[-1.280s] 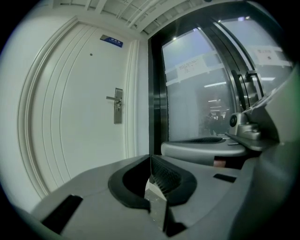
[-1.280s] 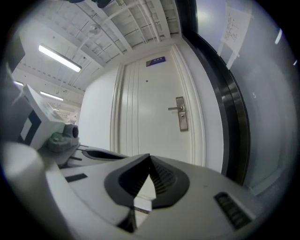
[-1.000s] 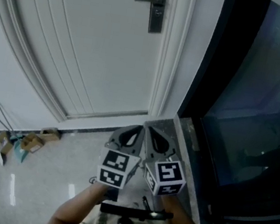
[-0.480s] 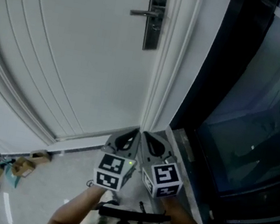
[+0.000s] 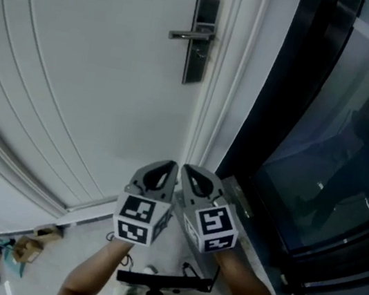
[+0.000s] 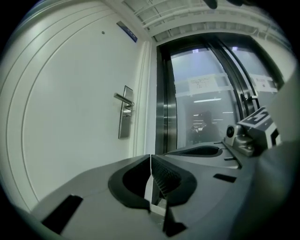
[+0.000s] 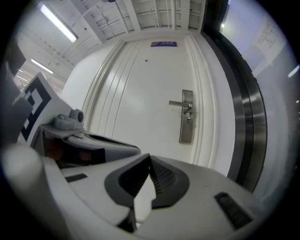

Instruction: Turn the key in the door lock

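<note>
The tall white panelled door [image 5: 77,76] has been brought closer since a second ago, and its dark metal lock plate with lever handle [image 5: 201,37] is now seen lower, at upper centre of the head view. The left gripper [image 5: 169,167] and right gripper [image 5: 186,170] are held side by side at lower centre, well apart from the plate, with jaws closed together and nothing gripped.

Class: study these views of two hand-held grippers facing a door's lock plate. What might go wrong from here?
1. The left gripper and right gripper are both shut; reaching the lock plate like that, they would likely bump rather than grip.
2. Detail on the plate is too small to make out, so aiming is uncertain.
3. The lever handle juts out and may snag a jaw.
</note>
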`<action>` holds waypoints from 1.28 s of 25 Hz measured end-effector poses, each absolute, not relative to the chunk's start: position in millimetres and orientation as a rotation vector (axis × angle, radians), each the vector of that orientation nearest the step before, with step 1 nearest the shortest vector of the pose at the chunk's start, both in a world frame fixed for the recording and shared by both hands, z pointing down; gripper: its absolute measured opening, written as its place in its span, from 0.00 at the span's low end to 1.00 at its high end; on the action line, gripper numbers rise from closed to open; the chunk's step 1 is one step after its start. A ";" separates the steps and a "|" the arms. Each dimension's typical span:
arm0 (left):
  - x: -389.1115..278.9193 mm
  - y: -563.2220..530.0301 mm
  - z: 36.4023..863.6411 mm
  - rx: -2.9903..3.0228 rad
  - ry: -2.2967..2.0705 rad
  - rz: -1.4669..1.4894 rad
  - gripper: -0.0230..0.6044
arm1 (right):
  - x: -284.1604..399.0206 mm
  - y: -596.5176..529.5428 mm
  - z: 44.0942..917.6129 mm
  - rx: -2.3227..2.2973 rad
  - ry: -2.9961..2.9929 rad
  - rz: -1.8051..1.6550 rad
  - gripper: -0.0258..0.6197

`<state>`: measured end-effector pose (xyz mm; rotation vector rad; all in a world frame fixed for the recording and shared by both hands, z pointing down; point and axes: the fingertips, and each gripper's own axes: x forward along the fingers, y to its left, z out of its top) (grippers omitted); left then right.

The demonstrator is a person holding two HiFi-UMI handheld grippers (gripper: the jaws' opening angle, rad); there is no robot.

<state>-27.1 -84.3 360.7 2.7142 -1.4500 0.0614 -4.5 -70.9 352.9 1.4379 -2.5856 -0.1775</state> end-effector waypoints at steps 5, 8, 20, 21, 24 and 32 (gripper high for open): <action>-39.0 -106.8 346.5 2.735 -1.455 0.035 0.07 | -9.2 -93.3 336.9 1.473 -2.561 -0.248 0.05; -39.6 -120.4 342.3 2.744 -1.448 0.033 0.07 | -9.8 -106.9 329.7 1.486 -2.542 -0.287 0.05; -28.0 -187.1 323.4 2.779 -1.481 0.068 0.07 | 5.7 -180.9 295.3 1.464 -2.451 -0.549 0.07; -26.8 -194.9 320.4 2.773 -1.487 0.058 0.07 | 7.3 -189.0 292.3 1.452 -2.442 -0.571 0.10; -23.4 -219.1 308.4 2.761 -1.516 0.027 0.07 | 11.9 -213.5 283.2 1.408 -2.390 -0.665 0.10; -15.6 -271.2 292.8 2.715 -1.599 0.011 0.07 | 18.9 -284.0 243.4 1.284 -2.155 -1.033 0.15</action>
